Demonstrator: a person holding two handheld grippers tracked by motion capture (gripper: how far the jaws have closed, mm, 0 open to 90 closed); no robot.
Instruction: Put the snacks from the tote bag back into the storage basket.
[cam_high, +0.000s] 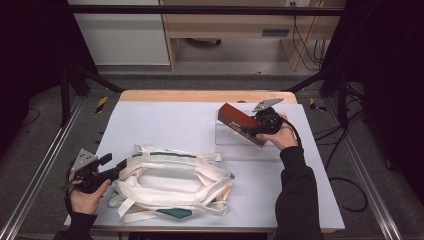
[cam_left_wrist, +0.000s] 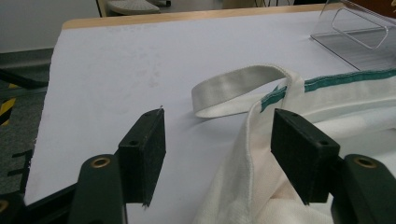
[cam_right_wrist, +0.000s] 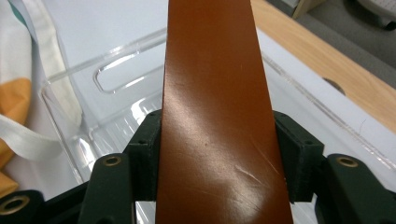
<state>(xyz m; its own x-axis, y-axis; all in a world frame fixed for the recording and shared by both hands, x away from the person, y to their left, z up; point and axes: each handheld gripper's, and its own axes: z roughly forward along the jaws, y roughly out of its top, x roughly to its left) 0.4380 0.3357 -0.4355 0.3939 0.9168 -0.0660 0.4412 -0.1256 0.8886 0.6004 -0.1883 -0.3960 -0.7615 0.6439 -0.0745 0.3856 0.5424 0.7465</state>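
A white cloth tote bag with green trim and several straps lies flat on the near left of the table. My left gripper sits open at the bag's left edge. In the left gripper view, the bag's rim runs up between the jaws of my left gripper, close beside the right pad. My right gripper is shut on a long, glossy red-brown box. It holds the box tilted over a clear plastic tray. Both pads of my right gripper press on the sides of the box.
The pale blue-white tabletop has a wooden strip along its far edge. A bag strap loop lies ahead of the left jaws. The clear tray sits at the far right. Black frame rails and cables surround the table.
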